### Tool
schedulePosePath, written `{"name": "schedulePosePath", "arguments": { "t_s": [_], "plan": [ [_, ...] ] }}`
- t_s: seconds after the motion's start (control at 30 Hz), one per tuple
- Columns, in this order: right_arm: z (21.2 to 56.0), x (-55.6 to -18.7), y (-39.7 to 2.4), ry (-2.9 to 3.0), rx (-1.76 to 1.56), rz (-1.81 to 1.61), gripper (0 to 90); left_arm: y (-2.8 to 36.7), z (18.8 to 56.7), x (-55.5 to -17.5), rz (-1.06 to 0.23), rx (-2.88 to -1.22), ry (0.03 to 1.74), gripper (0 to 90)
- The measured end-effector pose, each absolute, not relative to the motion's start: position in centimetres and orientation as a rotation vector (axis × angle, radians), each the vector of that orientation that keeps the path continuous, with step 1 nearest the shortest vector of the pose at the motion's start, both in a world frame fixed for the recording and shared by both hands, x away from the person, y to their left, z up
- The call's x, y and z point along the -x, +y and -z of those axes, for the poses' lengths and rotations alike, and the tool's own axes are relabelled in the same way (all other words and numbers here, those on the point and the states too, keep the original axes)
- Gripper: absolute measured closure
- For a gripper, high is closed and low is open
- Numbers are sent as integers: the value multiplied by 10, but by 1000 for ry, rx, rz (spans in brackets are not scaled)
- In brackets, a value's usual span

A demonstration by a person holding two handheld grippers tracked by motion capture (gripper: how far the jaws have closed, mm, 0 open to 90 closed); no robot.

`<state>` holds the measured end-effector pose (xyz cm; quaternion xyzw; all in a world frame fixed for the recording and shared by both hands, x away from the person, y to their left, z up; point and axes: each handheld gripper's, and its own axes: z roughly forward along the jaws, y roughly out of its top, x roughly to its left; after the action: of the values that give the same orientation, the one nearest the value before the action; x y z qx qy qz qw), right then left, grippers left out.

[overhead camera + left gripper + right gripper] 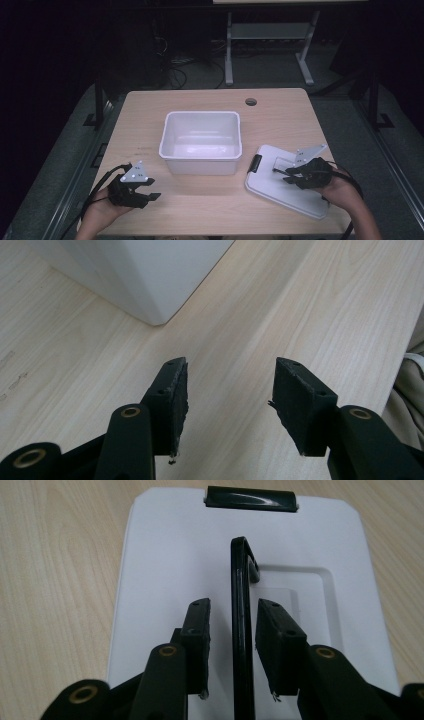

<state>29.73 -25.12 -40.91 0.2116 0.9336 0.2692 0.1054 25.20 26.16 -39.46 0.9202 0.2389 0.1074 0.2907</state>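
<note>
Since the white lid [165, 555] looks light and stiff, grab its black handle [241, 605]; the right tool [232, 645] sits narrow around it at 4 o'clock on the desk [150, 107], not squeezing yet.

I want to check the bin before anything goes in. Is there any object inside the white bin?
No, in the high view the white bin shows a bare white floor with nothing lying in it.
</note>
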Motion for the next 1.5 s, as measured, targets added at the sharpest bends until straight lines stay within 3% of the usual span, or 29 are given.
{"name": "schedulePosePath", "arguments": {
  "t_s": [0.63,1.5],
  "plan": [
    [407,-304,-262,2726,-639,-772,823,254,404,-249,-297,-2447,617,465],
    [403,-312,-271,2730,-612,-859,841,250,410,-248,-270,-2453,600,454]
  ]
}}
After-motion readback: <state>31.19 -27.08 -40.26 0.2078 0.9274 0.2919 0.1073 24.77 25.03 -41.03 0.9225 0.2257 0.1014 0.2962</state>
